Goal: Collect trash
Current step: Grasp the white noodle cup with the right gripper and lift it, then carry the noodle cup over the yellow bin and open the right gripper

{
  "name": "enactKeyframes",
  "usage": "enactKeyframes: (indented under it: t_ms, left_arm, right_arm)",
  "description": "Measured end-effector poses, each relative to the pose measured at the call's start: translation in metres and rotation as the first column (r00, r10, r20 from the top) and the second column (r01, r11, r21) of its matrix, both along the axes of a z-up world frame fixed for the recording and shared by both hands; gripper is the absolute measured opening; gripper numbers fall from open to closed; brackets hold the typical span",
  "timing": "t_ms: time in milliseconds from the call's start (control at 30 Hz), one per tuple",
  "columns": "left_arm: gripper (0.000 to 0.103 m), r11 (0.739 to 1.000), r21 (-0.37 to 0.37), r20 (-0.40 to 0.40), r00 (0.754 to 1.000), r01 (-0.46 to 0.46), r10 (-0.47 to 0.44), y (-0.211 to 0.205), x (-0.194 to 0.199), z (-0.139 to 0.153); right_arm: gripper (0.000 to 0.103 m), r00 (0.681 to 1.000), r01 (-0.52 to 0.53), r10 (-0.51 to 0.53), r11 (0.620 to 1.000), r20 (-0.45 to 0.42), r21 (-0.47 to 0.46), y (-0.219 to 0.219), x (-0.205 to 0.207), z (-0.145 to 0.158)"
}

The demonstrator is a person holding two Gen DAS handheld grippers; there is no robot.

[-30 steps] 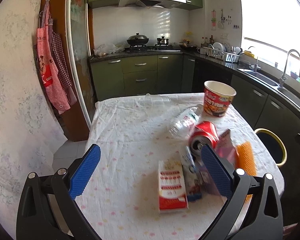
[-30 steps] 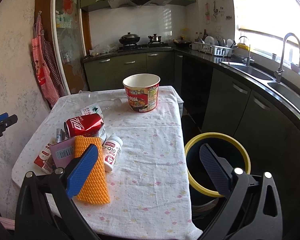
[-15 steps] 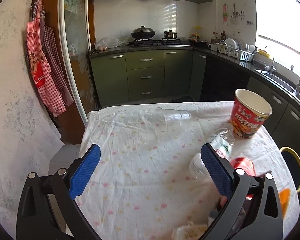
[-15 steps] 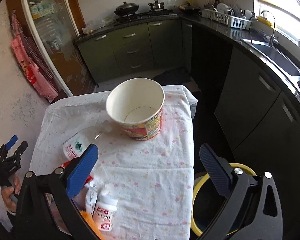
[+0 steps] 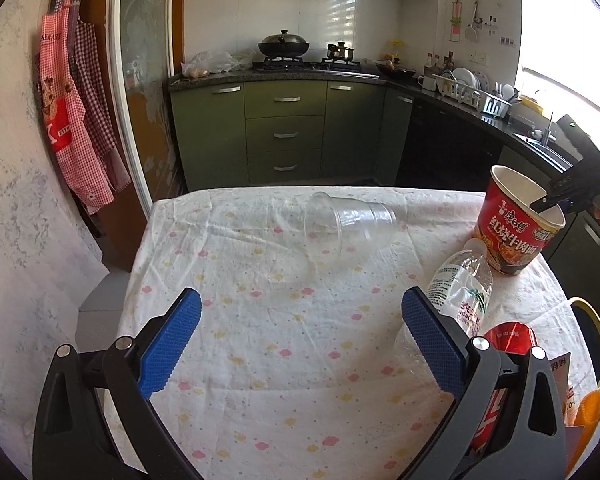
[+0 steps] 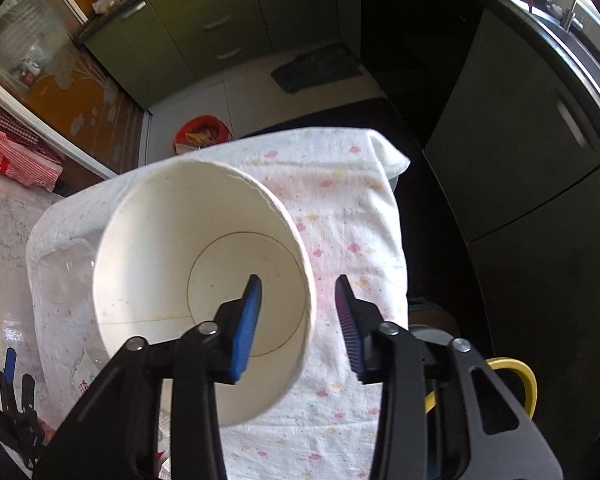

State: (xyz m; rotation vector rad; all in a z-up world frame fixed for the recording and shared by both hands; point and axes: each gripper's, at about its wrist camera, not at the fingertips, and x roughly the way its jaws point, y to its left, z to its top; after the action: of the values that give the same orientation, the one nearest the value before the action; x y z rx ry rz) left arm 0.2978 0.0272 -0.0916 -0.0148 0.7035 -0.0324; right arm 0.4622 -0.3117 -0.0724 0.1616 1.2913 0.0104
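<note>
My right gripper (image 6: 298, 316) pointed steeply down over the noodle cup (image 6: 204, 280), with one blue finger inside the cup's white, empty interior and the other outside its wall, so the rim ran between them; the jaws were closing, and I could see a gap between the outer pad and the cup wall, so the pads were not yet pressing on it. From the left wrist view, the same cup stood upright at the far right corner of the table (image 5: 284, 320), on its flowered cloth, with a dark finger of the right gripper dipping past its rim. My left gripper (image 5: 300, 336) hung open over the bare middle of the cloth, nothing between its blue pads. Ahead of it a clear plastic cup (image 5: 350, 224) lay on its side, mouth turned toward the left. A clear water bottle (image 5: 462, 286) lay just beside the noodle cup, and nearer to me a red can (image 5: 510, 336) showed partly behind the left gripper's right finger. A yellow-rimmed bin (image 5: 594, 344) stood off the table's right edge, below the tabletop.
</note>
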Motion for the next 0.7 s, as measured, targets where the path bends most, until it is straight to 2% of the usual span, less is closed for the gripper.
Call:
enactKeyframes:
  t_ms: [33, 67, 100, 200, 333, 467, 567, 700]
  left_arm:
    - [0.099, 1.000, 0.000, -0.004, 1.000, 0.005, -0.005, -0.001, 0.000, -0.001]
    - [0.099, 1.000, 0.002, -0.007, 1.000, 0.008, -0.008, -0.002, 0.000, -0.003]
    - [0.099, 1.000, 0.004, -0.010, 1.000, 0.014, -0.014, -0.003, 0.000, -0.004]
    - [0.099, 1.000, 0.004, -0.010, 1.000, 0.025, -0.025, -0.005, -0.002, -0.005]
    - [0.099, 1.000, -0.013, 0.005, 1.000, 0.025, -0.025, -0.002, -0.006, -0.001]
    - [0.099, 0.997, -0.074, 0.005, 1.000, 0.020, -0.020, 0.008, -0.008, 0.002]
    - [0.099, 0.993, -0.112, 0.008, 0.999, 0.032, -0.031, 0.012, -0.011, 0.006]
    - [0.099, 0.991, -0.118, 0.032, 0.998, 0.062, -0.058, 0.008, -0.023, 0.019]
  right_arm:
    - [0.033, 1.000, -0.003, 0.003, 1.000, -0.014, -0.011, 0.003, 0.002, -0.004]
    - [0.026, 1.000, -0.006, 0.006, 1.000, -0.023, -0.024, 0.005, 0.002, -0.007]
    - [0.014, 0.999, -0.006, 0.005, 0.999, -0.033, -0.032, 0.006, 0.003, -0.009]
    - [0.004, 0.999, -0.001, -0.002, 0.999, -0.054, -0.053, 0.008, 0.003, -0.013]
    - [0.003, 0.999, 0.021, -0.021, 1.000, -0.047, -0.008, 0.001, -0.002, -0.005]
    - [0.003, 1.000, 0.021, -0.021, 0.999, -0.006, 0.029, -0.009, -0.025, 0.021]
    - [0.003, 0.999, 0.029, -0.031, 0.998, 0.035, 0.063, -0.027, -0.054, 0.047]
    - [0.003, 0.996, 0.071, -0.075, 0.995, 0.055, 0.072, -0.069, -0.108, 0.068]
